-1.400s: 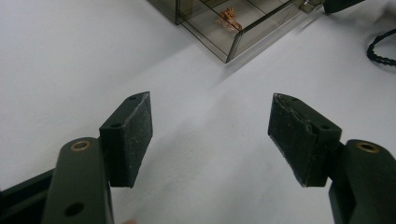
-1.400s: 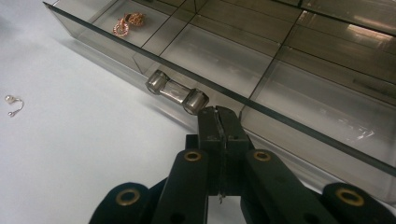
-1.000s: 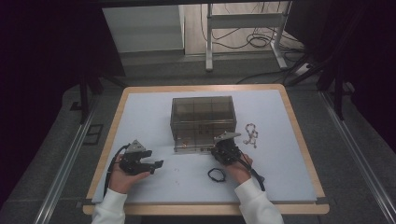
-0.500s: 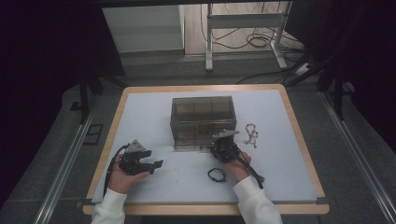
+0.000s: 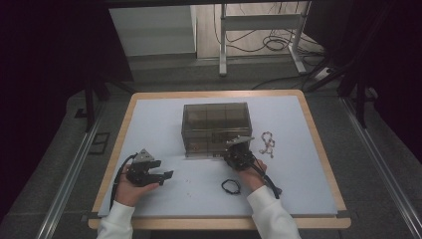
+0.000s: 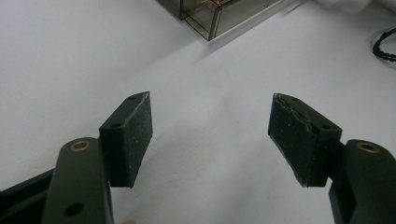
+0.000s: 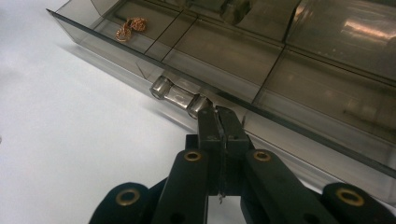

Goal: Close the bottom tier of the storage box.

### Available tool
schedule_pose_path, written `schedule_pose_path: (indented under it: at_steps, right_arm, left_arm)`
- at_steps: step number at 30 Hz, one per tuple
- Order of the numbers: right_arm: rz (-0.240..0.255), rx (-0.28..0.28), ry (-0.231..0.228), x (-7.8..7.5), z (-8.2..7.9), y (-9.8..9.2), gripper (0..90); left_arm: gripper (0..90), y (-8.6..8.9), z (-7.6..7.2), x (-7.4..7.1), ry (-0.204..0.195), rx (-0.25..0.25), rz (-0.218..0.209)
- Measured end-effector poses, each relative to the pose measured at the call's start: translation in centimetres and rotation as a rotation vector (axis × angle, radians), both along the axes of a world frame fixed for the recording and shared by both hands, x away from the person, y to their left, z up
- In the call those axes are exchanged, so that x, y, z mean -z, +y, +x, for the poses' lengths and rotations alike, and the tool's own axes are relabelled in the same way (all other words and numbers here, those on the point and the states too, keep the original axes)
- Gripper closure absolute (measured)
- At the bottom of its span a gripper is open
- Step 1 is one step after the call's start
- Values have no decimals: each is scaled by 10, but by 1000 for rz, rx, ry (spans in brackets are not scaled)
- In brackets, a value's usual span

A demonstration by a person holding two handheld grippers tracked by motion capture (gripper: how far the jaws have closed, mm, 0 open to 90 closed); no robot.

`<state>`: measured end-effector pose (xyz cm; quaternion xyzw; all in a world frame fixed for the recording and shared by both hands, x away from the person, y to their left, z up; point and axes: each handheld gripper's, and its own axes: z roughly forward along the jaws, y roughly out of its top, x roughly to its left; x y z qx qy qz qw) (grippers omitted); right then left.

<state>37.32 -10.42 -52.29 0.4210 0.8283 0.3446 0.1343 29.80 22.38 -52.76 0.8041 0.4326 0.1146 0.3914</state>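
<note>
A smoked clear box [image 5: 215,127] with compartments stands mid-table. My right gripper [image 5: 238,149] is at its front lower edge. In the right gripper view its jaws [image 7: 217,114] are pressed together, tips touching the right end of the shiny drawer handle [image 7: 180,97]; I cannot tell whether they pinch it. Behind the clear drawer front [image 7: 116,51], a gold chain [image 7: 130,27] lies in one compartment. My left gripper [image 5: 165,168] rests in the hand at the front left. Its jaws [image 6: 210,135] stand wide apart over bare table with nothing between them.
A black cord bracelet [image 5: 230,186] lies on the white mat just in front of the right hand, and also appears at the left gripper view's edge [image 6: 385,44]. A pale beaded chain [image 5: 267,142] lies right of the box. The box's corner [image 6: 219,14] is ahead of the left jaws.
</note>
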Motion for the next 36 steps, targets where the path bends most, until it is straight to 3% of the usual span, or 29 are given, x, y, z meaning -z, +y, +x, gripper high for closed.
schedule_pose_path:
  at_steps: [16, 36]
  right_arm:
    - [-2, 18, 0, -1, 7, 2, 900]
    - [-2, 89, -3, -5, 18, 12, 900]
  left_arm:
    - [312, 1, 0, 0, -1, -3, -4]
    - [311, 1, 1, 1, 5, 2, -2]
